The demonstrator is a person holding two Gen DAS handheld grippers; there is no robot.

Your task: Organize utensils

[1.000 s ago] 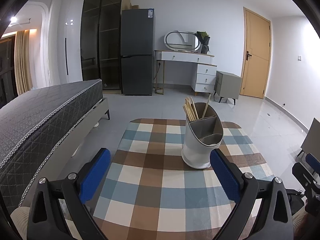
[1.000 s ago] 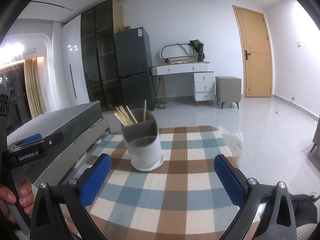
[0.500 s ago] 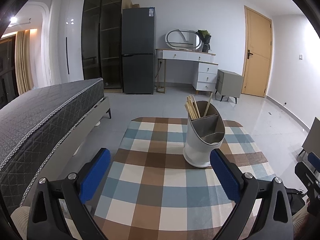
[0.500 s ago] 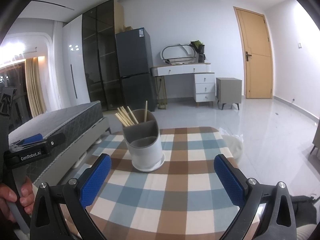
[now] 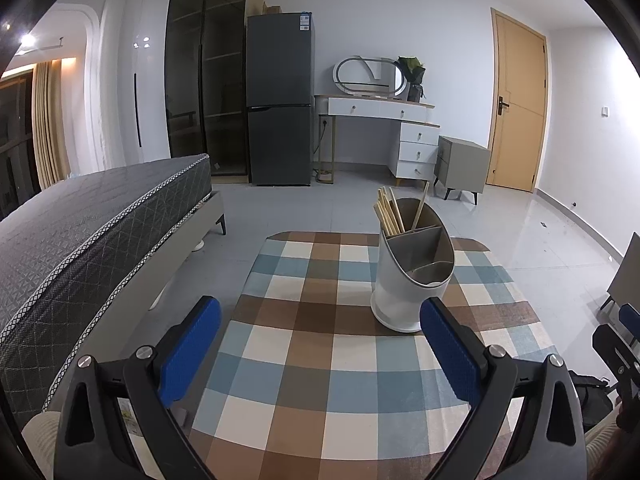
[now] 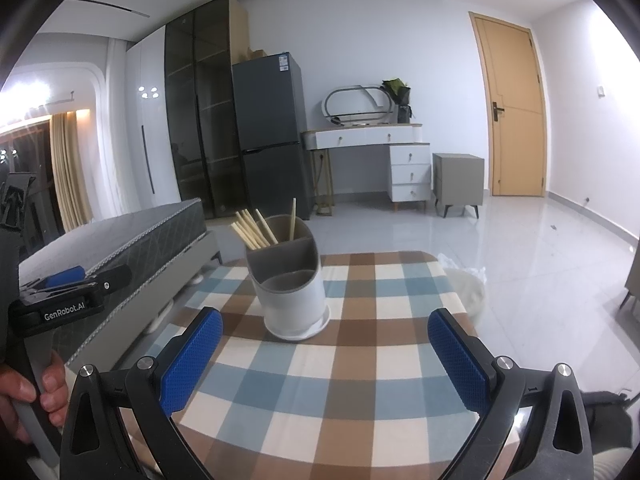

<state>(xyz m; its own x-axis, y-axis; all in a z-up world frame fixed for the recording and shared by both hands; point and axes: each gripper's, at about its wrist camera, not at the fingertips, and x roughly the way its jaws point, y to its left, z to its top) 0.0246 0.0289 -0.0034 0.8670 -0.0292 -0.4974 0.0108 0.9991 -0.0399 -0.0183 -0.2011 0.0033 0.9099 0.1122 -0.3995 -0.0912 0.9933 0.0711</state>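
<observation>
A white and grey utensil holder [image 5: 412, 268] stands upright on the checked tablecloth [image 5: 320, 360]; it also shows in the right wrist view [image 6: 290, 280]. Several wooden chopsticks [image 5: 390, 212] stand in its back compartments, also seen in the right wrist view [image 6: 256, 230]. The front compartments look empty. My left gripper [image 5: 320, 340] is open and empty, near the holder's left side. My right gripper [image 6: 326, 344] is open and empty, just short of the holder.
A grey bed [image 5: 80, 232] runs along the left of the table. The left gripper's body and the hand holding it [image 6: 52, 308] show at the left of the right wrist view. A white bag [image 6: 468, 284] lies on the floor beyond the table's right edge.
Both views have shifted slightly; the holder sits a little higher in the left wrist view. Both grippers stay open and empty.
</observation>
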